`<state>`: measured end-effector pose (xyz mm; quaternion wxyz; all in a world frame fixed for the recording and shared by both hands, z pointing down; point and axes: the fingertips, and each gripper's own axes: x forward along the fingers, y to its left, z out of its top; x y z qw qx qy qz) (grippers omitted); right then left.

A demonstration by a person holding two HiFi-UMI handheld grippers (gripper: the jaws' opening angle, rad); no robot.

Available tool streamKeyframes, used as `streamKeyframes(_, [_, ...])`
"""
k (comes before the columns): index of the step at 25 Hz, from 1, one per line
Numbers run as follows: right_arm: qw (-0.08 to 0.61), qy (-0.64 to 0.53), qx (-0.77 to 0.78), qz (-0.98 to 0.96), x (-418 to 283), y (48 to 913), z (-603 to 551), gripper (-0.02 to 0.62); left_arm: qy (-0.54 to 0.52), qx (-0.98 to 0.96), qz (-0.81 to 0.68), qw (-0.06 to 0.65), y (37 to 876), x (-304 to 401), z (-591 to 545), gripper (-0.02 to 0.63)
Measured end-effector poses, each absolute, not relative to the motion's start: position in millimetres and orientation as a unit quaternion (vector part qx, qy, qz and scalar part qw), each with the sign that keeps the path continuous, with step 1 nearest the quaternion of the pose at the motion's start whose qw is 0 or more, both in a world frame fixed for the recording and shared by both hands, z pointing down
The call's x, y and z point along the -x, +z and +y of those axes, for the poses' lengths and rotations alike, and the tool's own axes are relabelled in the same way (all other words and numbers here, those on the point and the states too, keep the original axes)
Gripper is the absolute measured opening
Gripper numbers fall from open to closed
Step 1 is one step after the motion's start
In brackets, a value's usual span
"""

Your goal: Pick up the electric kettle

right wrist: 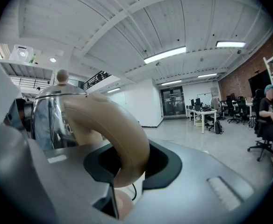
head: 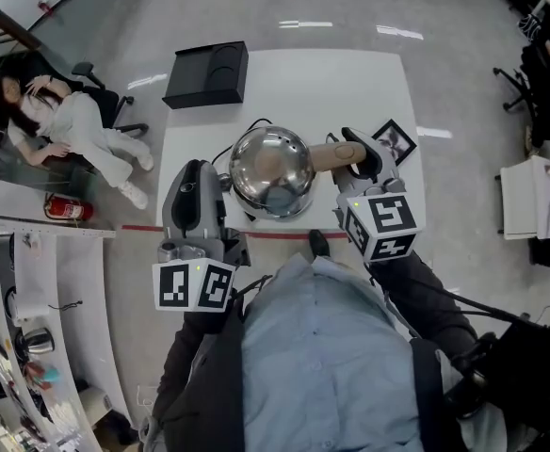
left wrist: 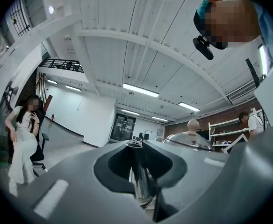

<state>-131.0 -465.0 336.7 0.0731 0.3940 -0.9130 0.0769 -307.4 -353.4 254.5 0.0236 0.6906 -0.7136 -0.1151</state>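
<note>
A round stainless steel electric kettle (head: 273, 172) with a tan handle (head: 331, 155) is at the near edge of the white table (head: 350, 83). My right gripper (head: 355, 155) is shut on the handle; in the right gripper view the tan loop (right wrist: 113, 134) fills the gap between the jaws, with the shiny body (right wrist: 50, 118) to the left. My left gripper (head: 217, 185) is at the kettle's left side. In the left gripper view (left wrist: 141, 174) its jaws close round the metal spout (left wrist: 141, 185). I cannot tell whether the kettle rests on the table.
A black box (head: 207, 73) lies at the table's far left corner. A small framed picture (head: 395, 139) lies just right of the handle. A person (head: 68, 130) sits on an office chair left of the table, near a red fire extinguisher (head: 68, 210).
</note>
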Motion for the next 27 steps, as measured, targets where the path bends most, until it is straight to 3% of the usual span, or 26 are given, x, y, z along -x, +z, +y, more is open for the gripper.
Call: streamKeyframes(27, [0.064,0.066,-0.397,-0.913,141,331,-469,0.118,-0.120,-0.689,-0.715,0.018,254,316,-353,0.052])
